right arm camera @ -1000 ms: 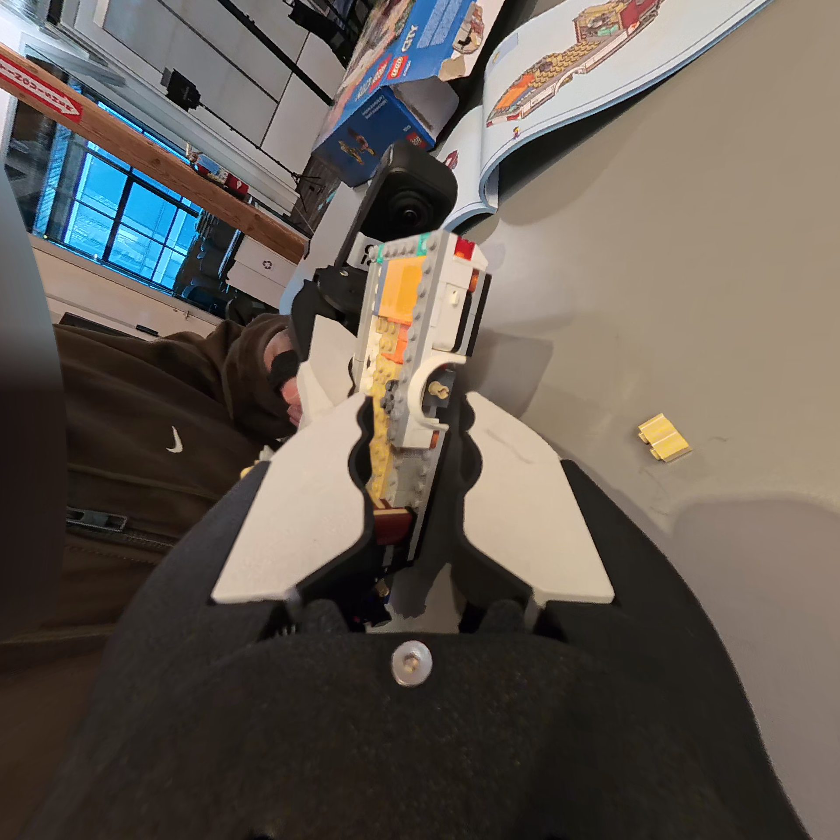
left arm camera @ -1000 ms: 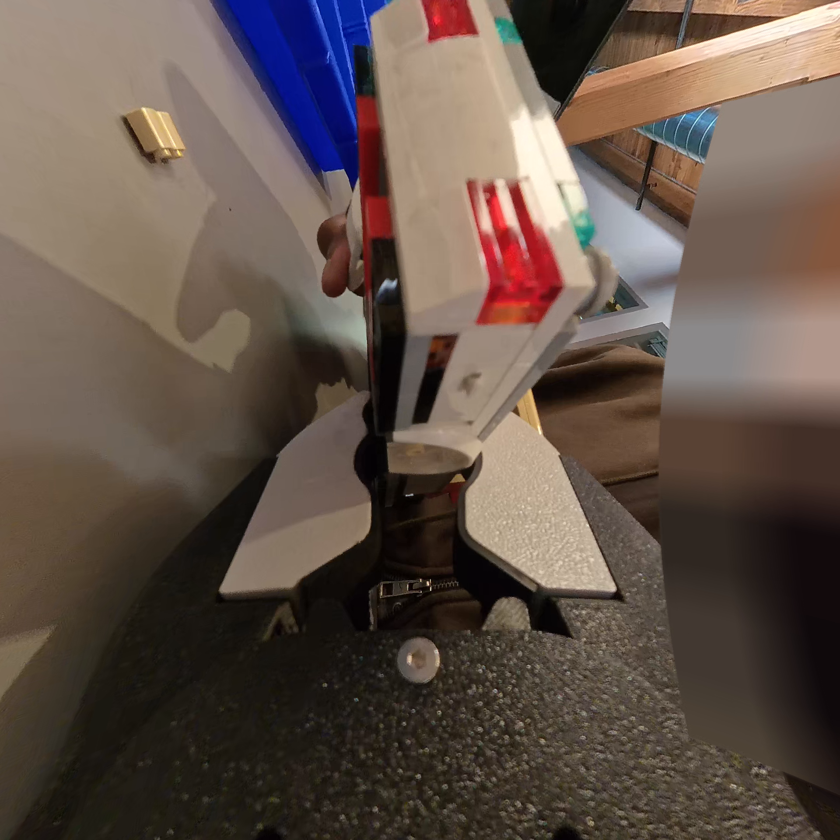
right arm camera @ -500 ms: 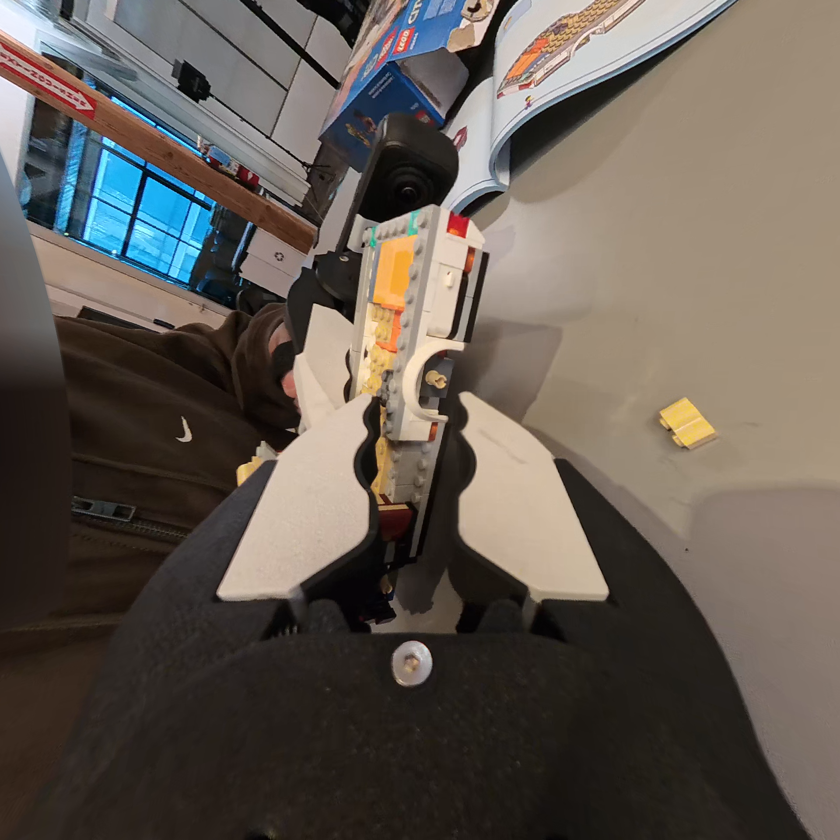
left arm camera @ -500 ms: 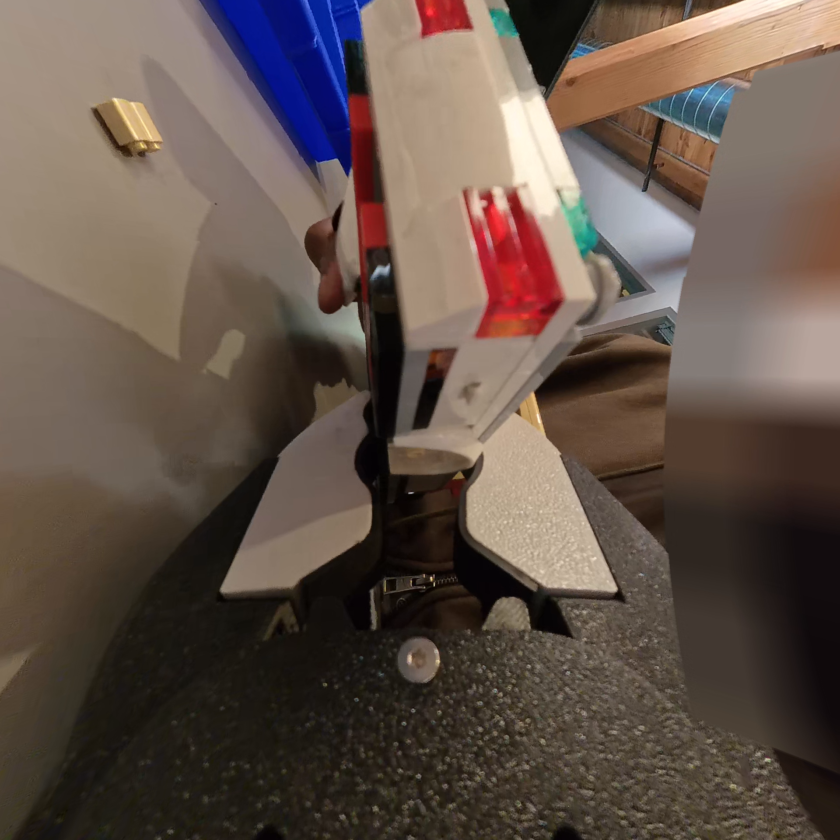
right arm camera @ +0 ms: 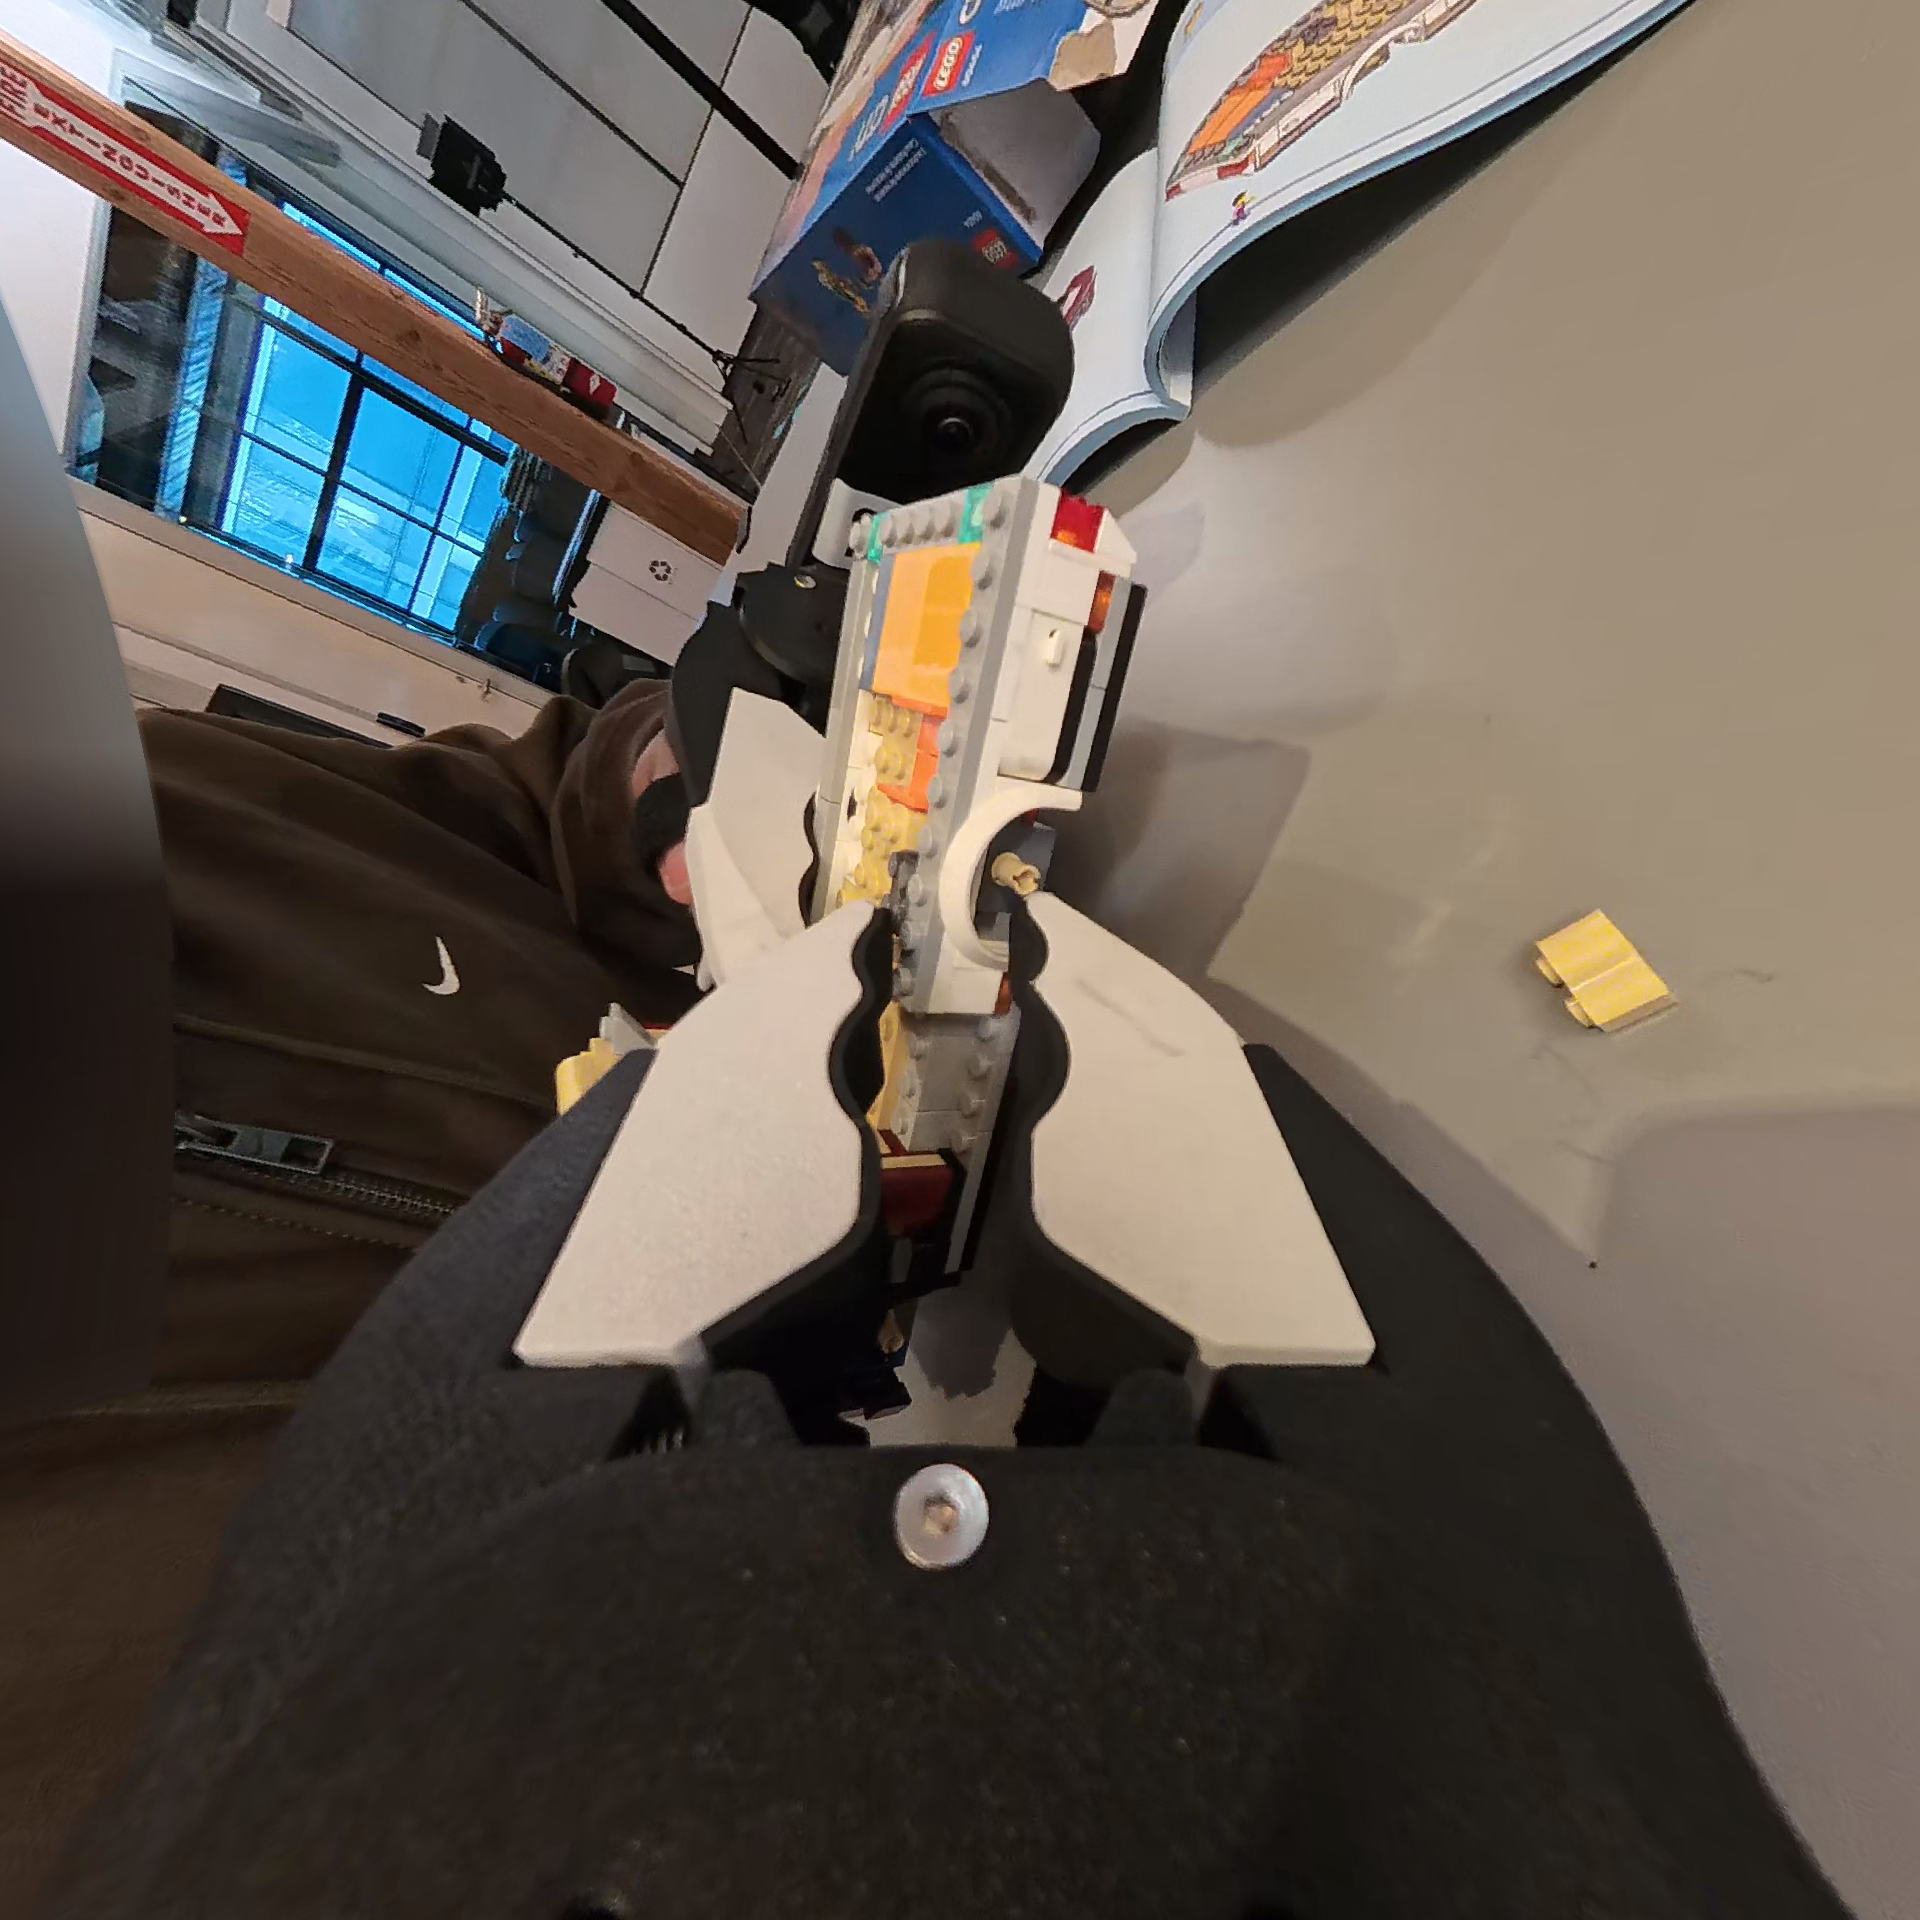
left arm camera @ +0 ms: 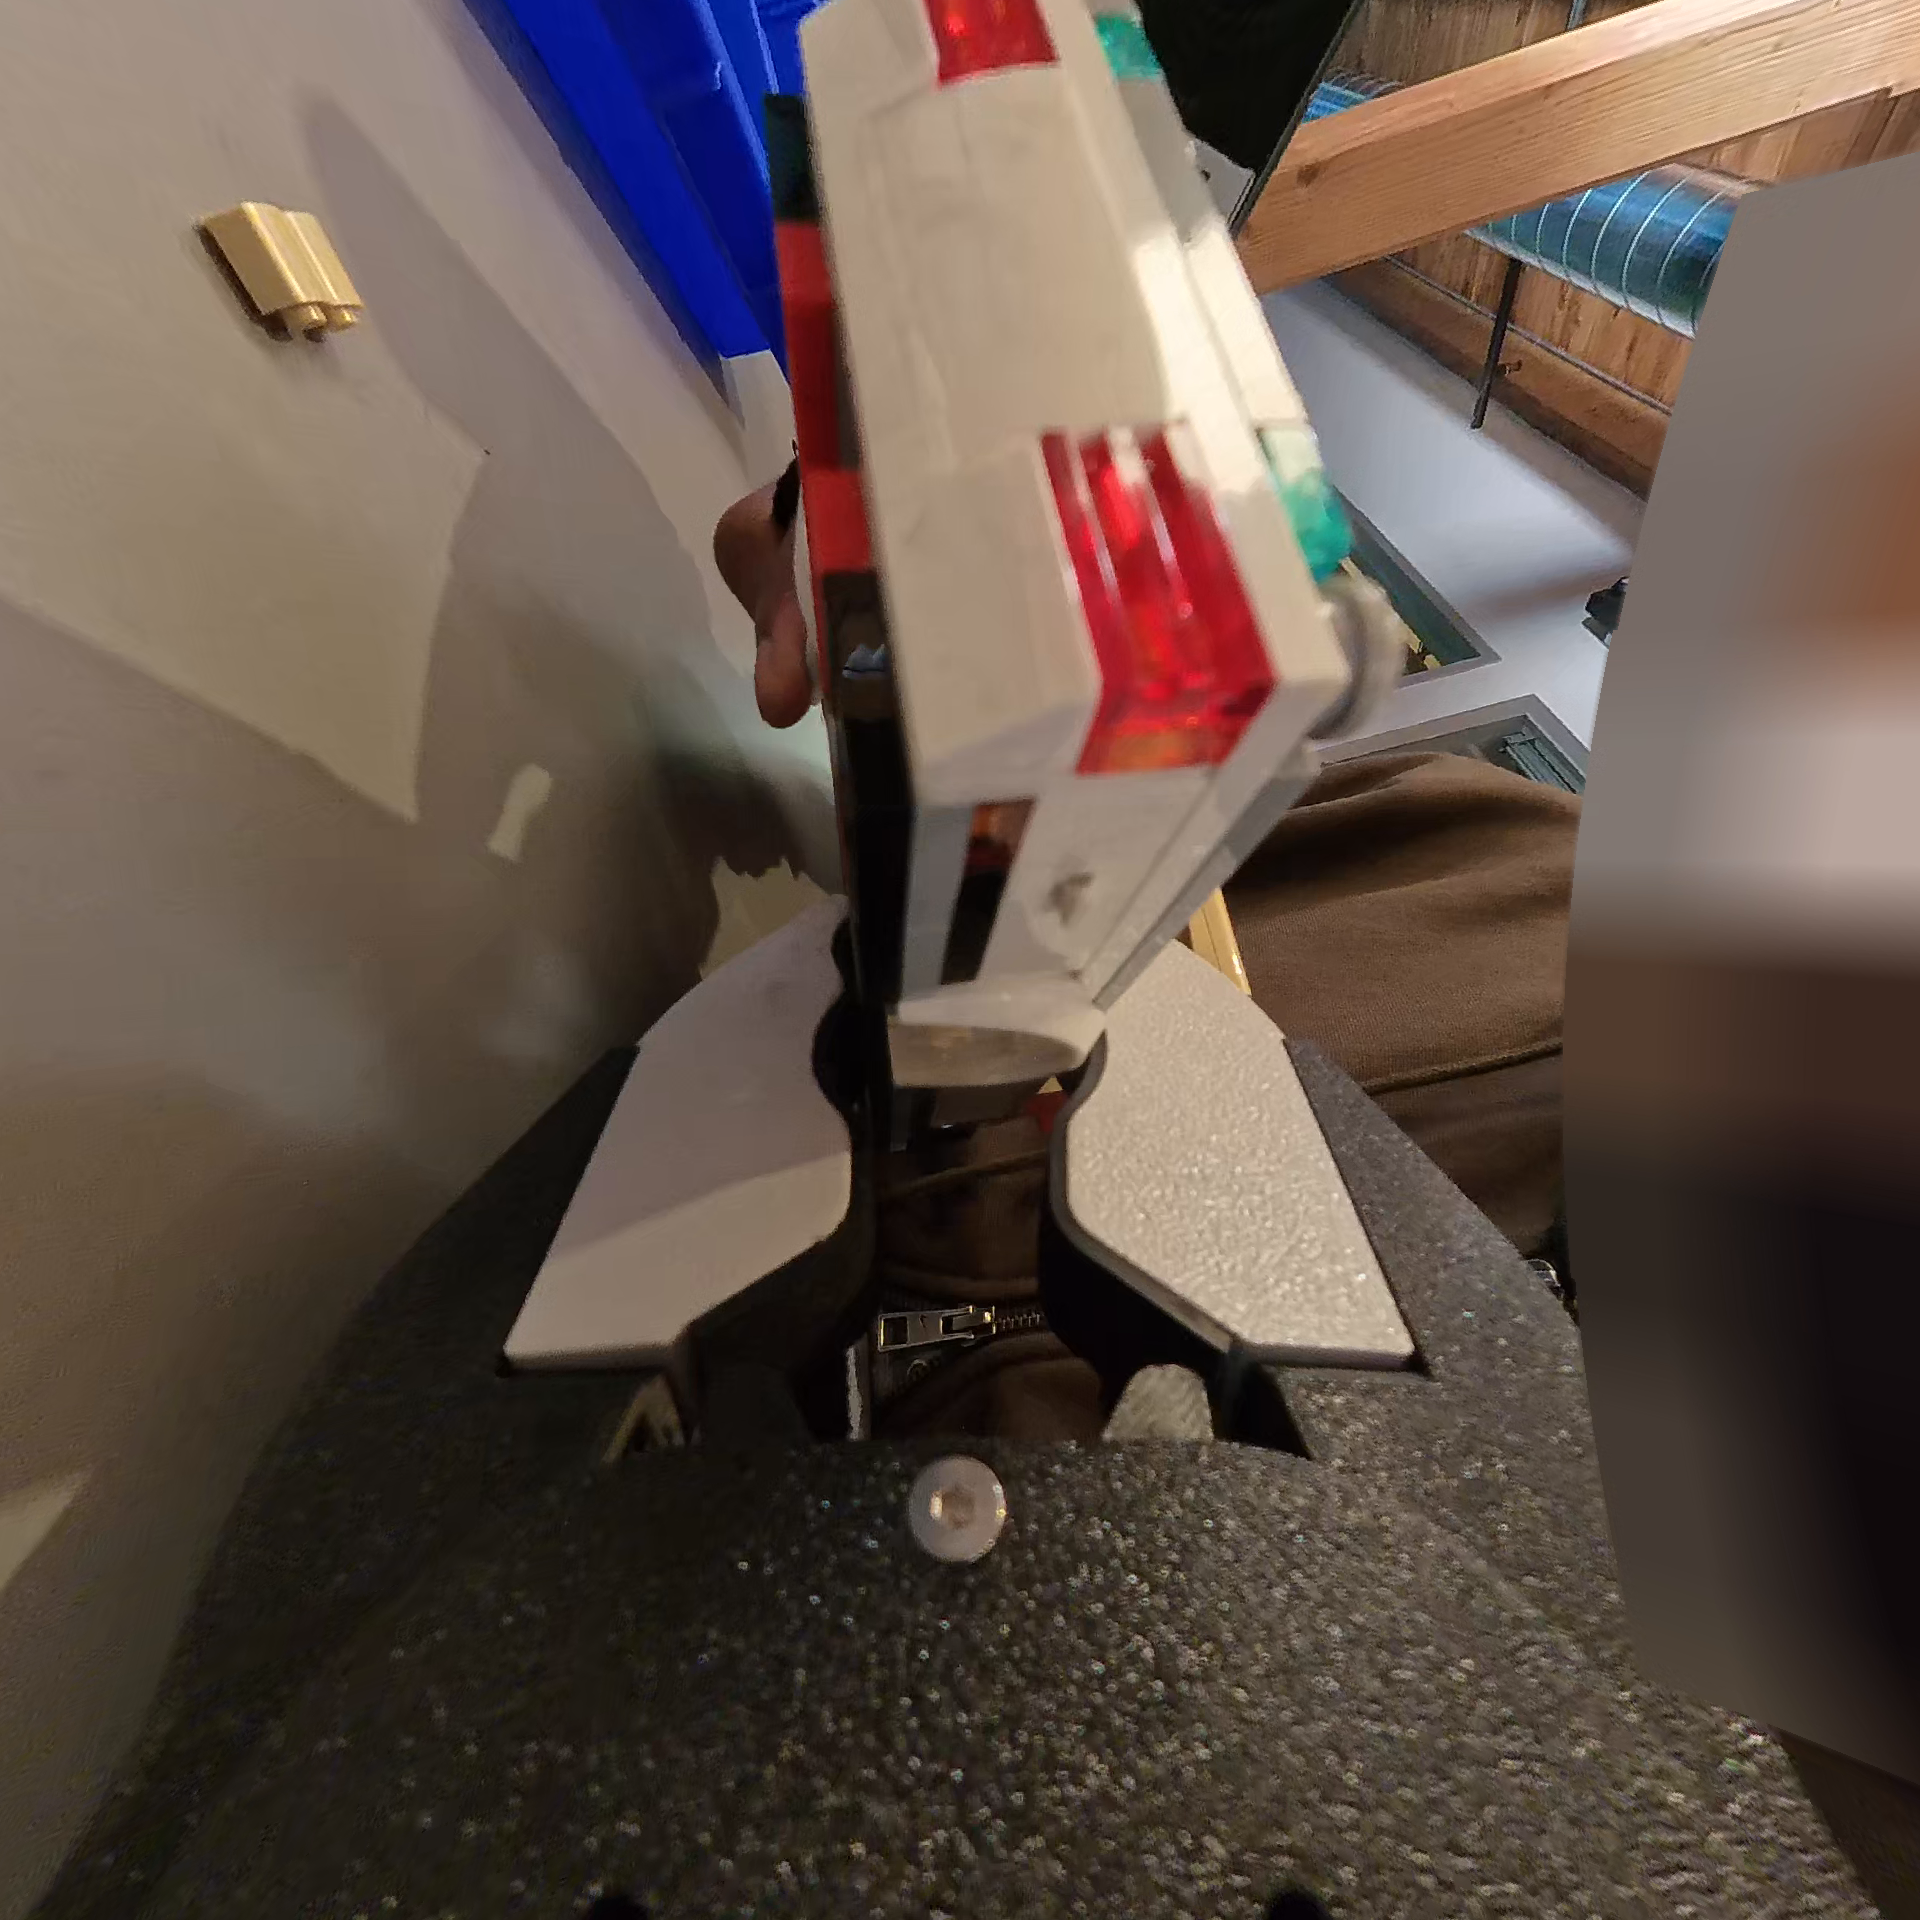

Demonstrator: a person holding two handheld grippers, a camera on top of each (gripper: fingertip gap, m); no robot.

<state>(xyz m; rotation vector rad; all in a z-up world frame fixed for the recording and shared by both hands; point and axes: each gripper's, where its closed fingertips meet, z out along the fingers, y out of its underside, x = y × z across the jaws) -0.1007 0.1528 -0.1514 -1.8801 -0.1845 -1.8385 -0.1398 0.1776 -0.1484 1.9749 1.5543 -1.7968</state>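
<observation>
Gripping the same brick-built model (right arm camera: pixel 966 727) from opposite ends, both claws are clamped on it. The right claw (right arm camera: pixel 951 935) has its white fingers (right arm camera: pixel 748 1132) pressed against the grey studded lower end, with yellow and orange plates rising ahead of it. The left claw (left arm camera: pixel 966 997) is closed on the model's white, red-striped end (left arm camera: pixel 1049 540), which sticks out ahead between its pads. A small tan brick (right arm camera: pixel 1600 971) lies apart on the grey worktop (right arm camera: pixel 1558 623), to the right of the right claw. An open instruction booklet (right arm camera: pixel 1351 156) and a blue box (right arm camera: pixel 914 177) sit farther ahead.
</observation>
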